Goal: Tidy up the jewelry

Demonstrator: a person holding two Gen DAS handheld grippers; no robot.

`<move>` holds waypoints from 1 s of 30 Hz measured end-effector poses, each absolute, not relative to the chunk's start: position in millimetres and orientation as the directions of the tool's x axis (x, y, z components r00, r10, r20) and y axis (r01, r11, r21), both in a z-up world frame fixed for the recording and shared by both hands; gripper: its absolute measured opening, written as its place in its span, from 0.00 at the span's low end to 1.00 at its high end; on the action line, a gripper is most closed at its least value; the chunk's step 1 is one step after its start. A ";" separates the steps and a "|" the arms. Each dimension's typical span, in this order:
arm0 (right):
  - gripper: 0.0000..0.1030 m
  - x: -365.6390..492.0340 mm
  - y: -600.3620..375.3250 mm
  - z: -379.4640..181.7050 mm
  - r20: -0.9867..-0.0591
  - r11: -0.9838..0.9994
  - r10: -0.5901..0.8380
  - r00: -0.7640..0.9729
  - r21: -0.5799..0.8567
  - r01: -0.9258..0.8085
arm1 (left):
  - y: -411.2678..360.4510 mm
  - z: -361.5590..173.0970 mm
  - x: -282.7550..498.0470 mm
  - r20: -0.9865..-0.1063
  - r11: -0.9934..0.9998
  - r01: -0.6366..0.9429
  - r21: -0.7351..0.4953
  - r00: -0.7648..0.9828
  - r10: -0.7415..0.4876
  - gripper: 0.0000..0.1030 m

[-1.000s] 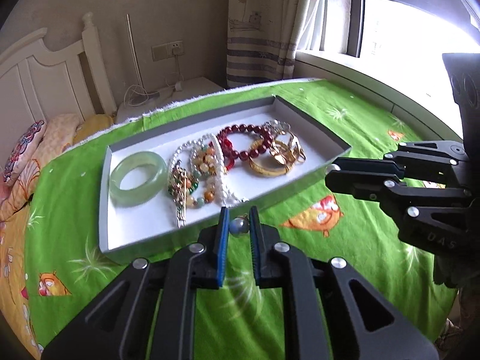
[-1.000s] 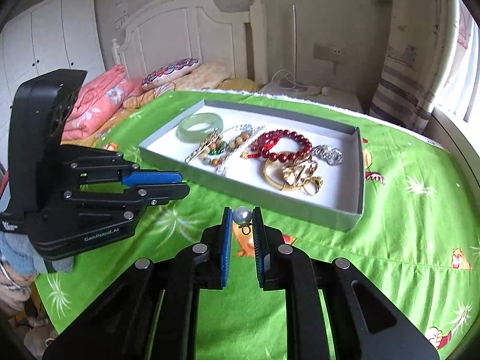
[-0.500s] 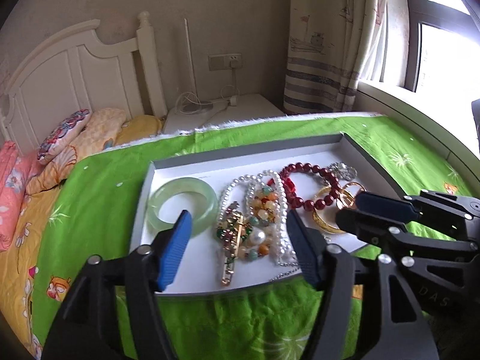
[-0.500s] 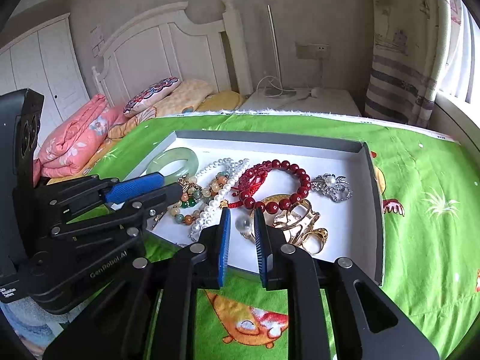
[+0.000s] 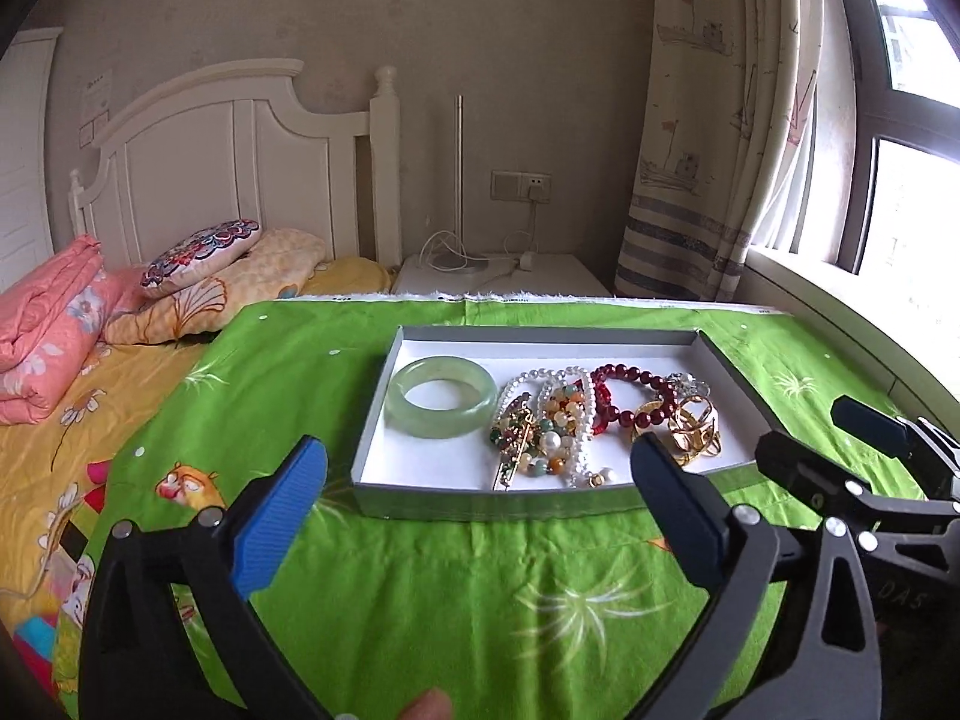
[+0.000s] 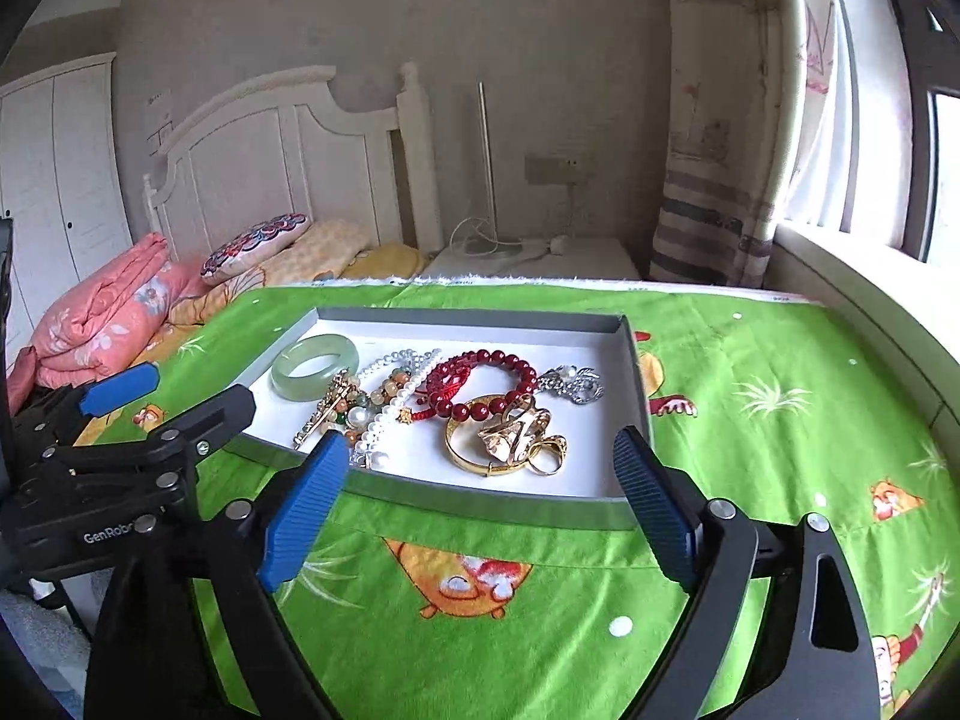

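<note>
Over the green sheet (image 5: 456, 588), through the left wrist view, you are holding your left gripper (image 5: 477, 495) with its blue pads spread wide and nothing between them. Just ahead, the tray (image 5: 480, 504) is sitting flat, and the jewelry is lying inside it: the jade bangle (image 5: 441, 397) alone at the left, the pearl strands (image 5: 570, 420), the red bead bracelet (image 5: 636, 402) and the gold rings (image 5: 693, 432) heaped touching one another. Your right gripper (image 5: 864, 438) is hanging at the tray's right end.

Switching to the right wrist view, that right gripper (image 6: 480, 498) is gaping too, empty, at the tray's near wall (image 6: 480, 501). No loose piece is showing on the sheet. I judge you are either finishing or between picks; any further pick is calling for a narrow pinch, since those strands are tangling.
</note>
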State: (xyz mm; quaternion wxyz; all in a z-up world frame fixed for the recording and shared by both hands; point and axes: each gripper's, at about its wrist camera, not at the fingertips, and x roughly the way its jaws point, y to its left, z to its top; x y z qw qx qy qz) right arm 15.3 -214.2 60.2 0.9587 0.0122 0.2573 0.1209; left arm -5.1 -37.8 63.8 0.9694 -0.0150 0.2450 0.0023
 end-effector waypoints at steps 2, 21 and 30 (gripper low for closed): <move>0.84 9.4 -216.3 60.3 -0.485 0.970 0.242 0.841 0.101 -0.221 | -37.2 59.9 -10.3 -0.473 0.999 -0.014 -0.030 0.881 -0.002 0.98; 0.84 10.9 -212.1 47.9 -0.498 0.977 0.209 0.841 0.071 -0.201 | -33.0 54.2 -9.2 -0.475 0.999 -0.028 -0.029 0.880 0.011 0.98; 0.84 10.2 -214.4 48.7 -0.495 0.977 0.210 0.843 0.080 -0.196 | -34.1 54.7 -8.9 -0.471 0.999 -0.031 -0.021 0.882 0.018 0.98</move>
